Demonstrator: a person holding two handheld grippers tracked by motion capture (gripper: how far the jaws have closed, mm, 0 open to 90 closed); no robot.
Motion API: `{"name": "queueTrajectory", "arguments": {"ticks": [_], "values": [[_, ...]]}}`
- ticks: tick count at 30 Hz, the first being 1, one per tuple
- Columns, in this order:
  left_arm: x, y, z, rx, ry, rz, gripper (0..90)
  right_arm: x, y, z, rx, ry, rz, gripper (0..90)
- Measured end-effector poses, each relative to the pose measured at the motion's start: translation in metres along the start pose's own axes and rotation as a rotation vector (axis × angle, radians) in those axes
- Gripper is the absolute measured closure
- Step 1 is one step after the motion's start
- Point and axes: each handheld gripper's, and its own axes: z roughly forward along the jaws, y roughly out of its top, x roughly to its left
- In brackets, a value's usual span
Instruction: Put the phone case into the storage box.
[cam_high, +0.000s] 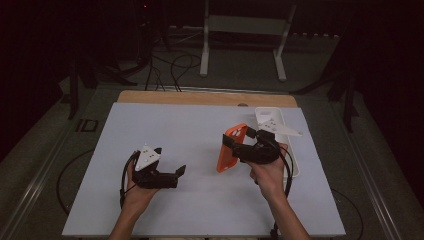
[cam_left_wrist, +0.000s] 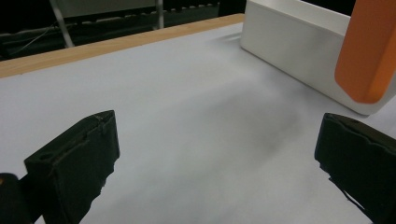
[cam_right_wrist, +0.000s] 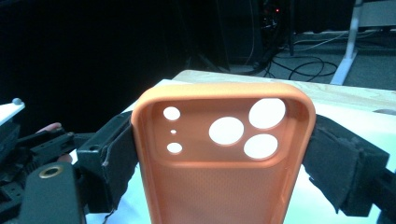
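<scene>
Our right tongs (cam_high: 246, 141) pinch the orange case (cam_high: 231, 148) across its sides; light, bendy, so we grip gently. Left tongs (cam_high: 169, 171) spread, at eight o'clock.

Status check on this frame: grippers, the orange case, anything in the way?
Right gripper shut on orange phone case, held above table. Left gripper open, empty. White tray just behind case; nothing blocking.

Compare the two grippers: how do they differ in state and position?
The right gripper is shut on the orange phone case, lifted beside the white tray; the left gripper is open with nothing between its jaws, low over the table. Both are black and hand-held.
</scene>
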Motion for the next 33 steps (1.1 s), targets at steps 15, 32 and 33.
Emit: {"name": "queueTrajectory", "arguments": {"ticks": [15, 32, 33], "values": [[0.023, -0.021, -0.016, 0.002, 0.067, -0.008, 0.7, -0.008, 0.007, -0.001, -0.014, -0.031, -0.003, 16.3], [0.042, -0.049, -0.041, 0.003, 0.125, -0.005, 0.6, -0.013, 0.012, -0.002, -0.025, -0.053, 0.002, 16.3], [0.043, -0.05, -0.042, 0.004, 0.129, -0.005, 0.6, -0.013, 0.013, -0.002, -0.028, -0.054, 0.003, 16.3]]}}
